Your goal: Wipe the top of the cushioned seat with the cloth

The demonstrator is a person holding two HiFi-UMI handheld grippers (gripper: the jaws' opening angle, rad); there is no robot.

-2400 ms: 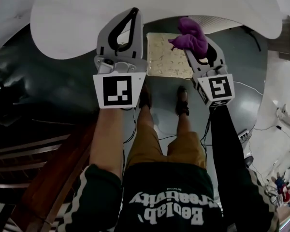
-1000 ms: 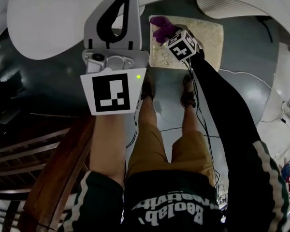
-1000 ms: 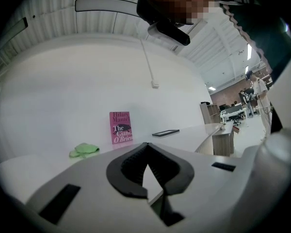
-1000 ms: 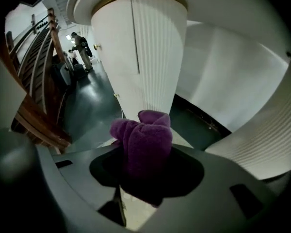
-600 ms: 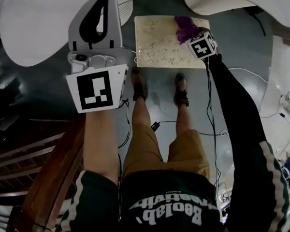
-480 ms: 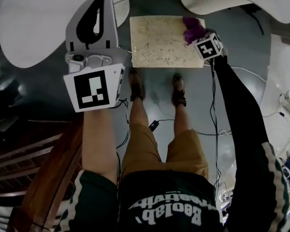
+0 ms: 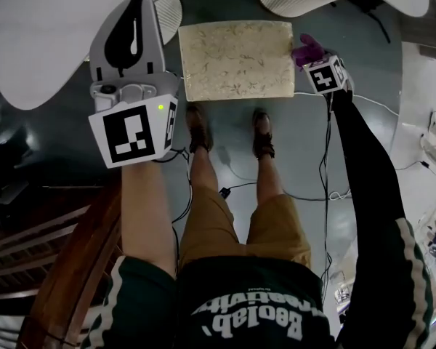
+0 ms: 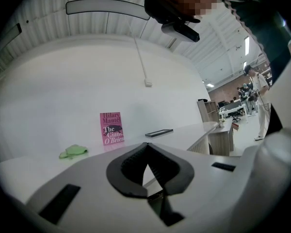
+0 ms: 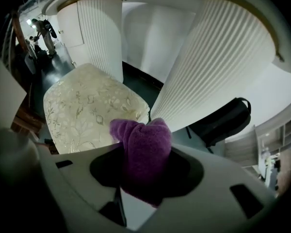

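Clamping the purple cloth (image 9: 145, 144), the right tool (image 7: 309, 54) hangs beside the cushioned seat's (image 7: 236, 60) right short end; the left tool (image 8: 146, 154) is closed, empty.

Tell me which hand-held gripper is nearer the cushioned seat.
Right. The right hand-held gripper, clamping the purple cloth, is just past the cushioned seat on its right; the left hand-held gripper is raised over the white table.

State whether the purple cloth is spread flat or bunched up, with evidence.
Bunched up: the purple cloth is a rounded wad clamped in the right gripper, not laid flat on the cushioned seat.
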